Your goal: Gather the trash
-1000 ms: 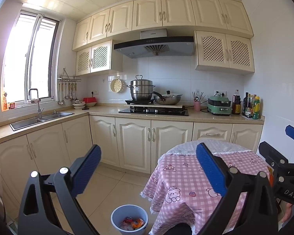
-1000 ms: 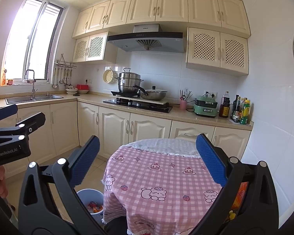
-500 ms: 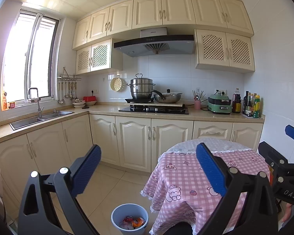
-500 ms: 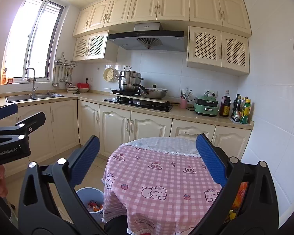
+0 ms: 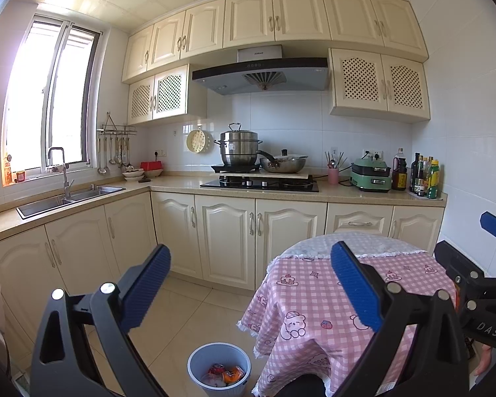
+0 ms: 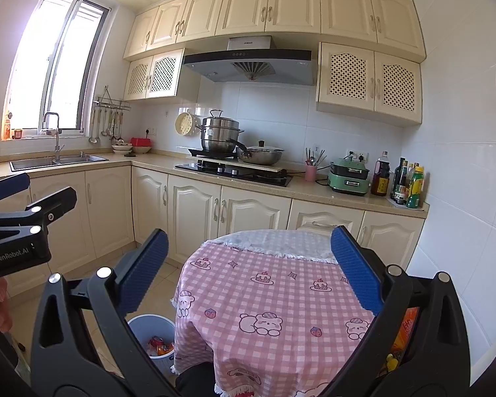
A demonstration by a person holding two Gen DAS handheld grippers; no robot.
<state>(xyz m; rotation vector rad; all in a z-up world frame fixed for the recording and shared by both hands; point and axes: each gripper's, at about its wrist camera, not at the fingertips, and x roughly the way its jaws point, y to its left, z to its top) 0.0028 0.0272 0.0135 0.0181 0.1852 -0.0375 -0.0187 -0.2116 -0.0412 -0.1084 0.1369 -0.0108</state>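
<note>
Left wrist view: the left claw (image 5: 249, 287) is spread and empty above bare floor tiles (image 5: 195, 314). The trash bin (image 5: 219, 369) sits bottom centre, beside the pink-clothed bench (image 5: 314, 304). The right claw (image 6: 248, 268) is spread too.

Left gripper (image 5: 249, 286) jaws wide apart, empty, held above floor. Bin (image 5: 219, 369) near centre on floor, wrappers (image 5: 226, 373) inside, just left of pink-clothed table (image 5: 317, 294). Right gripper (image 5: 473, 284) at right edge.
</note>
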